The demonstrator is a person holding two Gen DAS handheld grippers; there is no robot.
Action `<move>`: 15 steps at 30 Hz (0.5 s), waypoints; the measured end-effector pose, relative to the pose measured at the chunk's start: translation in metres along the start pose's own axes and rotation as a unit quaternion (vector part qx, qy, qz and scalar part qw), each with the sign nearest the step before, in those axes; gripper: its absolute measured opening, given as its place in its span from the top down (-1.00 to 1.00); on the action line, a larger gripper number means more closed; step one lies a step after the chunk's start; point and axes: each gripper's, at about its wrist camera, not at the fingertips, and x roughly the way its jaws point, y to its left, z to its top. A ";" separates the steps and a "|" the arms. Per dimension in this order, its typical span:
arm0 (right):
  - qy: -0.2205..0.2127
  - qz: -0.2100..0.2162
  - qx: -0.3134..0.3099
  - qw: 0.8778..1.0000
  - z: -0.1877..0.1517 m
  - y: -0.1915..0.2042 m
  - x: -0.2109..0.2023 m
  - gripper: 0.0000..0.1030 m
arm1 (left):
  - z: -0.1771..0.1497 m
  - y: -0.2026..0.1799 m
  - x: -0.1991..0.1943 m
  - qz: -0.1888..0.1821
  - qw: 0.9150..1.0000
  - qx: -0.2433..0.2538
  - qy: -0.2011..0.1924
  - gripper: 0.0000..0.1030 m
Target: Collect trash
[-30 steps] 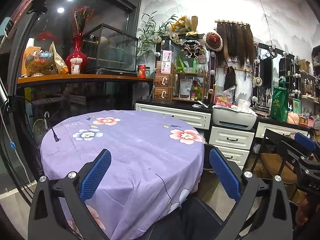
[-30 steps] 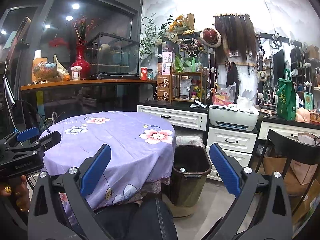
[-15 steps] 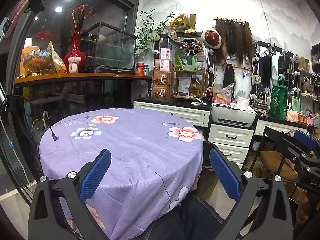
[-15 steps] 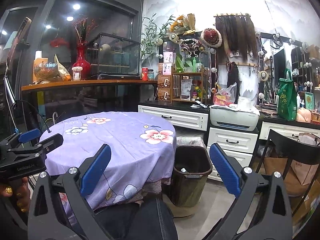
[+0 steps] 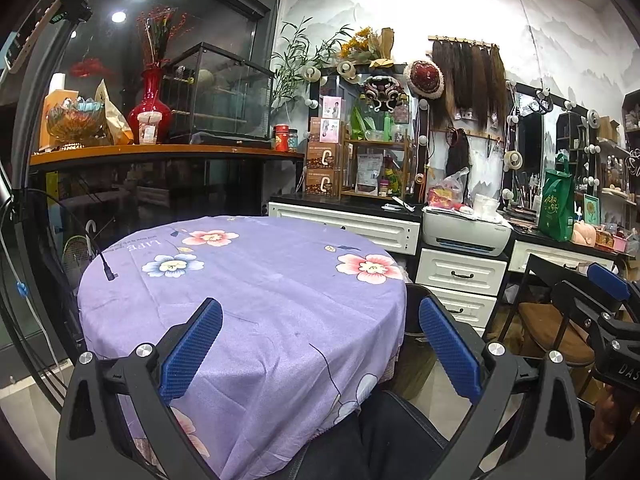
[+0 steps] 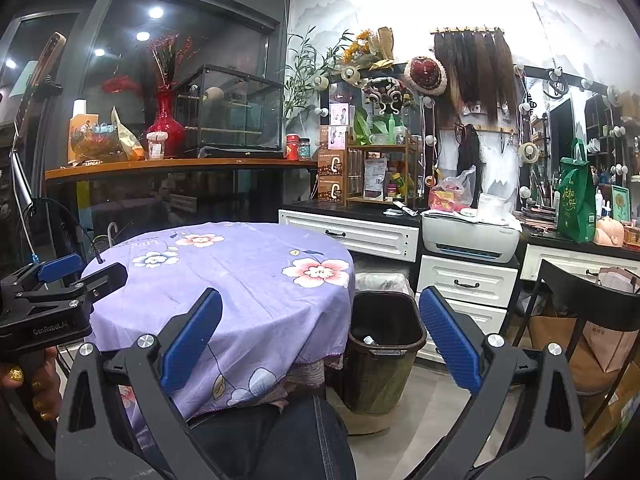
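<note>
A dark brown trash bin (image 6: 384, 348) stands on the floor right of the round table, with a small pale item inside (image 6: 369, 340). In the left wrist view only its edge (image 5: 412, 344) shows behind the cloth. The table's purple flowered cloth (image 5: 248, 300) (image 6: 240, 272) carries no loose trash that I can see. My left gripper (image 5: 320, 356) is open and empty over the table's near edge; it also shows in the right wrist view (image 6: 60, 280). My right gripper (image 6: 320, 356) is open and empty, held above my knee between table and bin; it also shows in the left wrist view (image 5: 600, 300).
A black cable tip (image 5: 108, 272) lies on the table's left edge. White drawers (image 6: 464, 284) with a printer (image 6: 468, 236) stand behind the bin. A black chair (image 6: 584, 312) with paper bags is at right. A cluttered orange shelf (image 5: 160, 152) runs behind the table.
Both views have drifted slightly; the left gripper has shifted a little relative to the table. Both grippers stay open and empty.
</note>
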 end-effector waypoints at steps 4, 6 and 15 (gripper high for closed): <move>0.000 0.000 0.000 1.000 0.000 0.000 0.000 -0.89 | 0.001 -0.001 0.000 0.002 1.000 0.001 0.003 -0.90; 0.000 0.000 0.000 1.000 0.000 0.000 0.000 -0.89 | 0.002 0.000 0.000 0.003 1.000 0.002 0.002 -0.90; 0.001 0.001 -0.001 1.000 -0.001 0.003 0.001 -0.89 | 0.002 0.000 0.001 0.013 1.000 0.001 0.001 -0.90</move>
